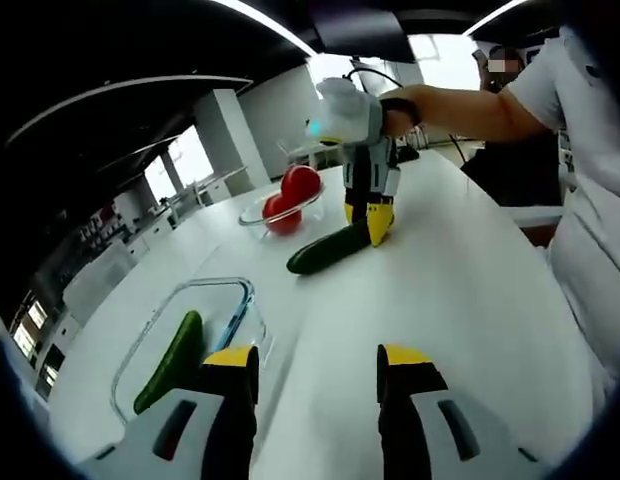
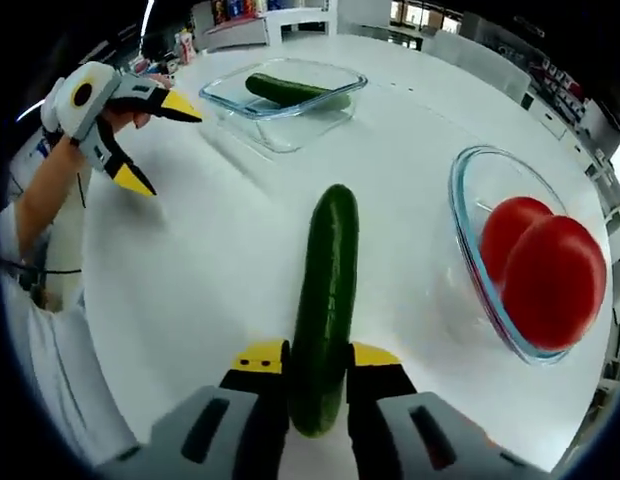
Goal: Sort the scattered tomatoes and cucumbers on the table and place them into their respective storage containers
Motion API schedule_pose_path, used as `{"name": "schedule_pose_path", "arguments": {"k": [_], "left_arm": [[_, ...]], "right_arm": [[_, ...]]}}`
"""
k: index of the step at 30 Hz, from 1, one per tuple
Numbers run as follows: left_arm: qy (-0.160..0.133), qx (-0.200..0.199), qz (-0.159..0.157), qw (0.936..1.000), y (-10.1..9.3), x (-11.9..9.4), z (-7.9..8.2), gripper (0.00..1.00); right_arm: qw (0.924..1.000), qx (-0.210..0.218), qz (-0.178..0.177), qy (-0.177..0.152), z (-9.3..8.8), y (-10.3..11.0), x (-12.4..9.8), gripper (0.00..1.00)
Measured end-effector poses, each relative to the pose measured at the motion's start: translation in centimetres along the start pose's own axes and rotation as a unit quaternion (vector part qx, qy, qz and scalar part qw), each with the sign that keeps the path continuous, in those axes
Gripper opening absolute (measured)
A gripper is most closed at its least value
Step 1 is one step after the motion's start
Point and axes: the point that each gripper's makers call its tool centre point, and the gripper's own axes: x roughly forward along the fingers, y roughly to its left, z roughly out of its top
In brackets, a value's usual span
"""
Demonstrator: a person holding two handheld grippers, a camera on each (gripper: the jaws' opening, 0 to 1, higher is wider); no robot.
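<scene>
The white table (image 2: 220, 260) carries a rectangular glass container (image 2: 285, 100) at the far side, already holding one cucumber (image 2: 290, 90). To the right, a round glass bowl (image 2: 470, 250) holds two tomatoes (image 2: 545, 275). The loose cucumber (image 2: 325, 300) lies on the table, its near end clamped between the right gripper (image 2: 315, 375) jaws. Best lifted level, then carried straight to the container. The left gripper (image 1: 315, 375), jaws apart and empty, hovers beside that container and could crowd the drop.
</scene>
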Motion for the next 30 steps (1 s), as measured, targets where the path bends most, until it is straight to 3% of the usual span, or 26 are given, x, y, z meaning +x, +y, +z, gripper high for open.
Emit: {"name": "schedule_pose_path", "arguments": {"k": [8,10,12,17,21,23,24,30], "left_arm": [[0.004,0.005,-0.006,1.0,-0.3,0.6,-0.2,0.47],[0.011,0.009,-0.009,0.9999,-0.4,0.7,-0.6,0.47],[0.013,0.009,-0.011,0.9998,-0.4,0.7,-0.7,0.47],[0.015,0.004,-0.008,0.9998,0.0,0.6,-1.0,0.47],[0.019,0.005,-0.008,0.9998,0.0,0.7,-1.2,0.47],[0.022,0.007,-0.007,0.9997,0.1,0.7,-1.3,0.47],[0.023,0.008,-0.005,0.9997,0.2,0.7,-1.4,0.47],[0.019,0.01,0.004,0.9998,0.5,0.8,-1.1,0.47]], "right_arm": [[0.9963,-0.078,-0.032,-0.015,0.3,0.5,-0.3,0.18],[0.9925,-0.1,-0.067,-0.022,0.7,-0.2,-0.4,0.18],[0.9832,-0.157,-0.087,-0.034,1.3,-0.1,-0.5,0.17],[0.9696,-0.199,-0.135,-0.049,1.6,0.1,-0.8,0.17],[0.9465,-0.258,-0.182,-0.065,2.1,0.5,-1.1,0.16],[0.914,-0.326,-0.232,-0.067,2.9,-0.6,-1.1,0.16],[0.9046,-0.342,-0.245,-0.067,2.9,-0.4,-1.2,0.16],[0.8786,-0.377,-0.281,-0.081,3.2,0.0,-1.6,0.16]]}}
